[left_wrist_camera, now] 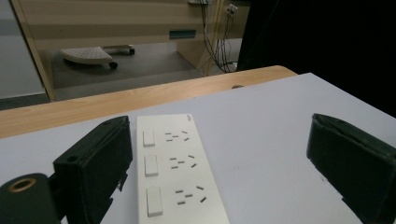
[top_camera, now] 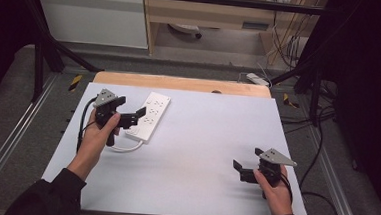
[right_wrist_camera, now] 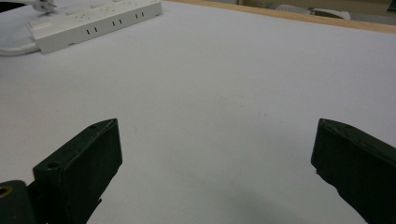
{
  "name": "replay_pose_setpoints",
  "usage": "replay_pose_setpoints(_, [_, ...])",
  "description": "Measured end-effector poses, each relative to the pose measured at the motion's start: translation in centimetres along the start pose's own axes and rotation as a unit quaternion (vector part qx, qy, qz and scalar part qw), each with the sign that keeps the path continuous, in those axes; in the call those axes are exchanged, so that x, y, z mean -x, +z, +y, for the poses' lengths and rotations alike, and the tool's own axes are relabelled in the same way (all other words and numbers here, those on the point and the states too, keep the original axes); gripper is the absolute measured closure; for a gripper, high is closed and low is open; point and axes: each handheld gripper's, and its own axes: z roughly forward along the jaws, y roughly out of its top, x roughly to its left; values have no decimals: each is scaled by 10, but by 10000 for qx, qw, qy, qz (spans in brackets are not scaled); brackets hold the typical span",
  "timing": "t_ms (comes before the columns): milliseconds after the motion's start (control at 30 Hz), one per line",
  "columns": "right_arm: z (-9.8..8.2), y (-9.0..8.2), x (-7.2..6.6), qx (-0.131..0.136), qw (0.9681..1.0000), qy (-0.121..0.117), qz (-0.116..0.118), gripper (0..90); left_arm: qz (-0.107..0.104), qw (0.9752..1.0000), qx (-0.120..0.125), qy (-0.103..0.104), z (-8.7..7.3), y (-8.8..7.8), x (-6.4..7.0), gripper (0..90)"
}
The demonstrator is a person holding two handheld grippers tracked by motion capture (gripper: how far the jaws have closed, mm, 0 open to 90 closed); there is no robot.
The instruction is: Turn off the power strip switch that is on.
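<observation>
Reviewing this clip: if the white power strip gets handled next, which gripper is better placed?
Probably left. The left gripper hangs open right over the power strip, while the right gripper is open far across the table.

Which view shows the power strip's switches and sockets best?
The left gripper view: the white power strip lies close between the open jaws, its three switches and socket slots clear. The high view shows the whole strip and its cable, small, beside the left gripper. The right gripper view catches it far off, side-on.
</observation>
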Motion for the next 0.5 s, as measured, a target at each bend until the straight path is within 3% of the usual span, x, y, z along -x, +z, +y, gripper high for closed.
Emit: replay_pose_setpoints(500, [0, 0, 0, -11, 10000, 10, 8, 21, -151, 9998, 123, -52, -4, -36, 6, 69])
